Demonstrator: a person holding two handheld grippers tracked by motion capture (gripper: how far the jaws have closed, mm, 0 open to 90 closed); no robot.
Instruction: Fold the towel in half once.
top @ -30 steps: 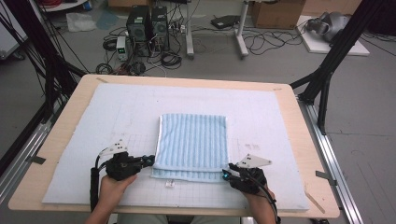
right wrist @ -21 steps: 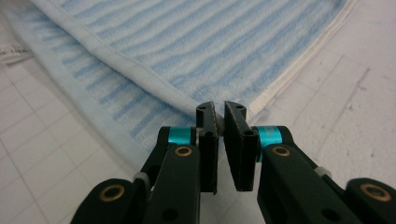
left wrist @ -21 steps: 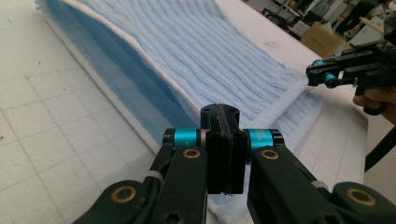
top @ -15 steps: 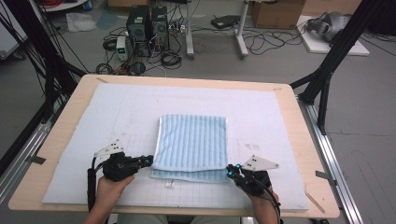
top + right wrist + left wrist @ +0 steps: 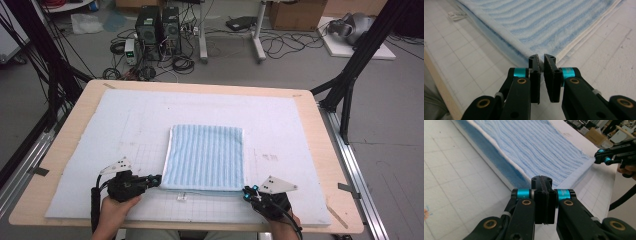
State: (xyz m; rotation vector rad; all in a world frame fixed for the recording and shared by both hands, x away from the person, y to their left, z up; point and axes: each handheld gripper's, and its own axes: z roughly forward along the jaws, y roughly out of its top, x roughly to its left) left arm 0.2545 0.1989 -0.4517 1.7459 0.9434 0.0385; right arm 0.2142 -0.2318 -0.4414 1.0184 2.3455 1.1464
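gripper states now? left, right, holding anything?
Left gripper: shut on the towel at its near corner.
Right gripper: jaws just closing on the towel's other near corner, narrow gap left.

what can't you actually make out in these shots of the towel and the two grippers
- Whether the left gripper has towel cloth pinched: in the left gripper view its shut jaws hide the corner behind them.
- Whether the right gripper, whose jaws have just been closing, presses the towel corner: in the right gripper view a narrow gap shows, and the jaw tips hide the corner.
- Print on the small white tag: too small in the high view, blurred in the right gripper view.
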